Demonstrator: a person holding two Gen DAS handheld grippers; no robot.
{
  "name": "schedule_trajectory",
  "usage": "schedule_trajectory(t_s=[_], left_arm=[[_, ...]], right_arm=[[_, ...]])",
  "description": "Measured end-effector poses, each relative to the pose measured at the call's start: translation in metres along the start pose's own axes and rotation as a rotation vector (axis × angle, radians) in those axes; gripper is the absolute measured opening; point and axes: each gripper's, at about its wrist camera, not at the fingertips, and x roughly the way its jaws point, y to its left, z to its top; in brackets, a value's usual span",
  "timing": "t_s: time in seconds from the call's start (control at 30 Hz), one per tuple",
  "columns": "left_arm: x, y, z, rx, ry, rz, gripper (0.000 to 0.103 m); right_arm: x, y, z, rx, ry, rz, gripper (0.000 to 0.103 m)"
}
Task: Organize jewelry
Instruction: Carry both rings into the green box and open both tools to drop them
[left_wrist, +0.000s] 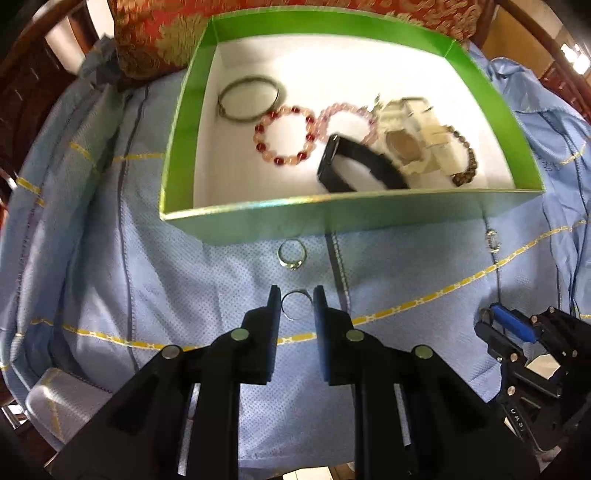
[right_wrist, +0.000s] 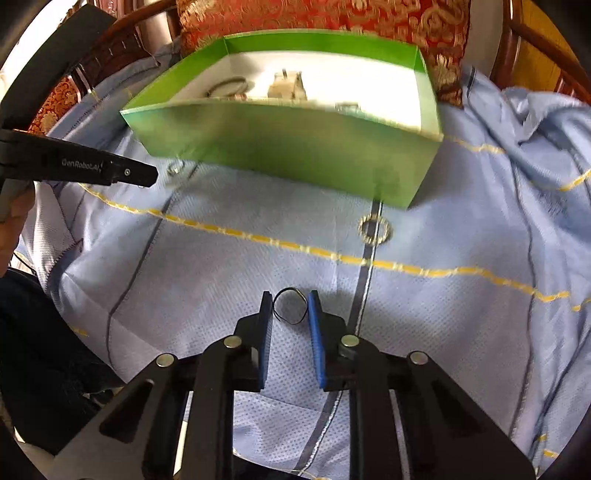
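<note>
Left wrist view looks down on the left tongs (left_wrist: 297, 301), their flat black pads pinched on a plain silver ring (left_wrist: 295, 304) held on edge above the dimpled, pale blue cloth (left_wrist: 184, 288) with yellow woven stripes. Just beyond it in the frame a second ring with a small setting (left_wrist: 291, 254) lies flat on the cloth, near the front wall of the green cardboard box (left_wrist: 258, 218). Only this view shows the box's white floor well: a thin metal bangle (left_wrist: 249, 98), a red-and-peach bead bracelet (left_wrist: 284, 134), a pink bead bracelet (left_wrist: 347, 123), a black band (left_wrist: 354, 166) and a brown bead strand (left_wrist: 467, 162).

Right wrist view shows the right tongs (right_wrist: 290, 306), blue-padded, clenched on a thin dark wire hoop (right_wrist: 290, 305). A toothed gold ring (right_wrist: 375, 229) lies centre-right on the cloth, near the box's corner.
</note>
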Motion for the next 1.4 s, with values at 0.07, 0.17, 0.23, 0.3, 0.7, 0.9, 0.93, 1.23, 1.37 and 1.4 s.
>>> schedule_trajectory(t_s=[0.07, 0.17, 0.23, 0.3, 0.7, 0.9, 0.93, 1.23, 1.37, 1.4], left_arm=[[-0.02, -0.003, -0.001, 0.015, -0.054, -0.014, 0.018], [-0.052, -0.007, 0.0, 0.041, -0.158, -0.063, 0.018], [-0.071, -0.009, 0.007, 0.053, -0.238, -0.06, 0.018], [-0.079, -0.012, 0.016, 0.058, -0.286, -0.039, 0.018], [-0.048, 0.0, 0.076, 0.062, -0.289, 0.083, 0.018], [-0.023, 0.02, 0.107, 0.007, -0.252, 0.047, 0.018], [-0.016, 0.023, 0.112, -0.012, -0.227, 0.021, 0.018], [-0.025, 0.026, 0.112, -0.034, -0.239, -0.052, 0.039], [-0.048, 0.018, 0.095, 0.015, -0.258, -0.091, 0.038], [-0.056, 0.016, 0.086, 0.033, -0.256, -0.124, 0.038]], right_arm=[[-0.014, -0.001, 0.006, -0.002, -0.035, 0.003, 0.019], [-0.039, -0.007, 0.022, 0.012, -0.111, 0.035, 0.019], [-0.055, -0.013, 0.037, 0.023, -0.178, 0.049, 0.019], [-0.065, -0.02, 0.054, 0.046, -0.247, 0.049, 0.019], [-0.014, -0.057, 0.139, 0.123, -0.292, 0.02, 0.02], [0.015, -0.06, 0.157, 0.129, -0.212, -0.021, 0.019], [0.021, -0.061, 0.159, 0.135, -0.194, -0.03, 0.02], [-0.016, -0.06, 0.142, 0.13, -0.277, -0.035, 0.058], [-0.062, -0.067, 0.105, 0.131, -0.32, 0.073, 0.058], [-0.071, -0.068, 0.091, 0.122, -0.318, 0.094, 0.058]])
